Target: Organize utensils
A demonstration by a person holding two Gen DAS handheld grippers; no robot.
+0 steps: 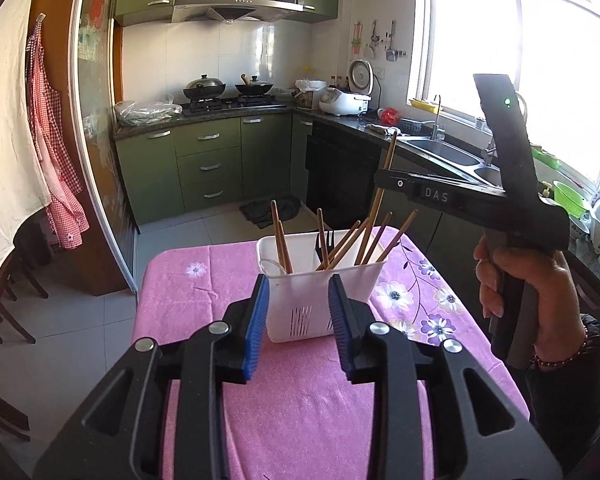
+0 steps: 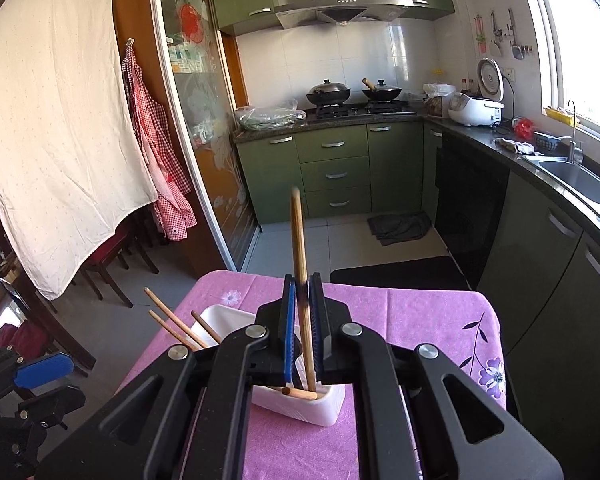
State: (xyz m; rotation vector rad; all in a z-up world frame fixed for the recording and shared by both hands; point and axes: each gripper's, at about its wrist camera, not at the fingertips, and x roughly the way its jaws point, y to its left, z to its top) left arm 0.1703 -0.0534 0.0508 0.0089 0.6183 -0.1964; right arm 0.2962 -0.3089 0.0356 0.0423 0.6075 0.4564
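Pink cloth (image 1: pixel 300 400) | caddy (image 1: pixel 320 300): chopsticks (image 1: pixel 284 240), fork (image 1: pixel 325 244) | left tool (image 1: pixel 299 312) released | right tool (image 2: pixel 300 320) grasping chopstick (image 2: pixel 300 240)

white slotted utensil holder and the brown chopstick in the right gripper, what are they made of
White slotted utensil holder: likely moulded plastic, smooth, slightly glossy, with cut drainage slots. Brown chopstick in the right gripper: probably wood or bamboo, matte, faint lengthwise grain.

Lower part of white utensil holder (image 2: pixel 320 408) hidden behind right gripper (image 2: pixel 302 332) body in right wrist view; only back rim and front corner visible. Held chopstick (image 2: pixel 299 240) tip motion-blurred. Black fork (image 1: pixel 324 246) handle buried inside holder (image 1: pixel 300 300). Left gripper (image 2: pixel 32 384) cut off by left edge. Window (image 1: pixel 520 60) blown out, outside unreadable.
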